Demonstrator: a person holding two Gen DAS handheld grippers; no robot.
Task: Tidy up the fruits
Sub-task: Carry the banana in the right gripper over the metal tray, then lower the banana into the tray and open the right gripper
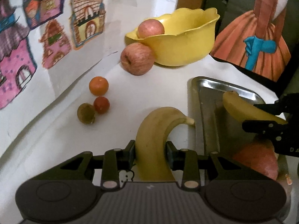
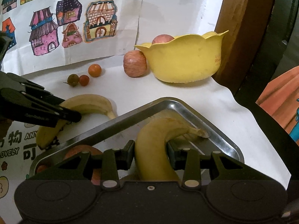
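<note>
**Bananas clamped in both grippers beside a steel tray**

Grippers each grasp one banana. In the left wrist view, the left gripper [image 1: 150, 152] sits at lower centre, its two pads pressed against the sides of a banana [image 1: 155, 130] whose stem curls toward the right, just beside the left edge of the metal tray [image 1: 209, 112]. That banana lies over the white table cover [image 1: 130, 93], outside the tray.

In the right wrist view, the right gripper [image 2: 150, 152] at lower centre is clenched on a second banana [image 2: 155, 141], which lies inside the tray [image 2: 214, 130], stem pointing to the tray's right corner. A reddish fruit [image 2: 82, 151] shows in the tray's lower left part, partly hidden behind the gripper.

Further up the left wrist frame, left of centre, three small fruits cluster: an orange one [image 1: 98, 85], a red one [image 1: 101, 105] and a greenish-brown one [image 1: 86, 113], the last two touching. Above them an apple [image 1: 137, 58] rests against the yellow bowl [image 1: 186, 44], which holds another apple [image 1: 150, 28]. Drawings of houses [image 1: 56, 28] fill the upper left.
</note>
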